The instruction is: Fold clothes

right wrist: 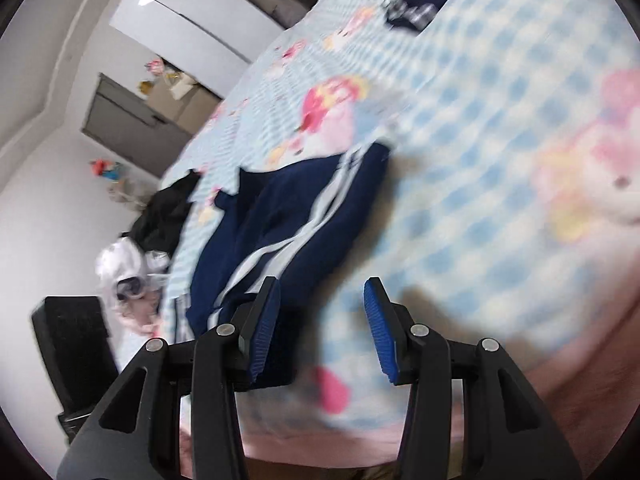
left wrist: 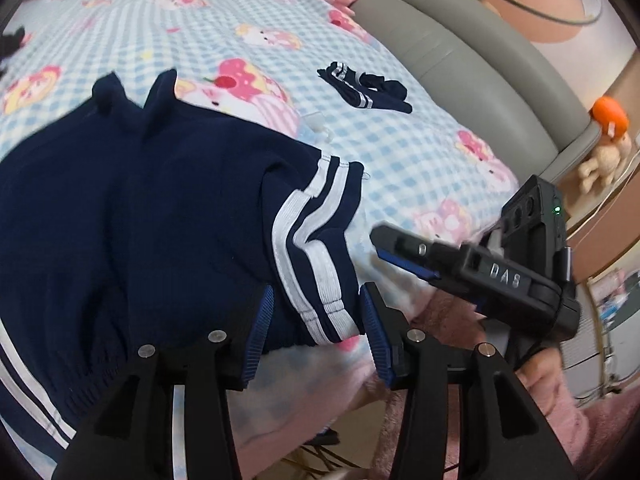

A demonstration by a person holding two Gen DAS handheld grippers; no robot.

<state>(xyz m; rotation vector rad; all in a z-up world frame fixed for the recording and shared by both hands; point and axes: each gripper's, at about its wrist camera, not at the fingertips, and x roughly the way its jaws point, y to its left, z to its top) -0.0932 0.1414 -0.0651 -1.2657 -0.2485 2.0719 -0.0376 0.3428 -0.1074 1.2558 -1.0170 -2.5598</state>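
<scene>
A navy garment (left wrist: pixel 160 208) with white side stripes lies rumpled on the blue checked bedspread (left wrist: pixel 420 152). In the left wrist view its striped hem (left wrist: pixel 316 280) sits between the blue pads of my left gripper (left wrist: pixel 318 320), whose jaws stand apart without pinching it. My right gripper (left wrist: pixel 390 246) hovers just right of that hem, held by a hand in a pink sleeve (left wrist: pixel 560 400). The blurred right wrist view shows the right gripper (right wrist: pixel 322 320) open over bare bedspread (right wrist: pixel 480 160). The same navy garment (right wrist: pixel 288 216) lies beside its left pad (right wrist: pixel 264 332).
A second small navy striped piece (left wrist: pixel 360 88) (right wrist: pixel 424 4) lies farther up the bed. A grey padded headboard (left wrist: pixel 460 60) and a plush toy (left wrist: pixel 604 140) border one side. Black clothing (right wrist: pixel 168 216), a white bundle (right wrist: pixel 124 268) and a black chair (right wrist: pixel 76 352) sit off the other edge.
</scene>
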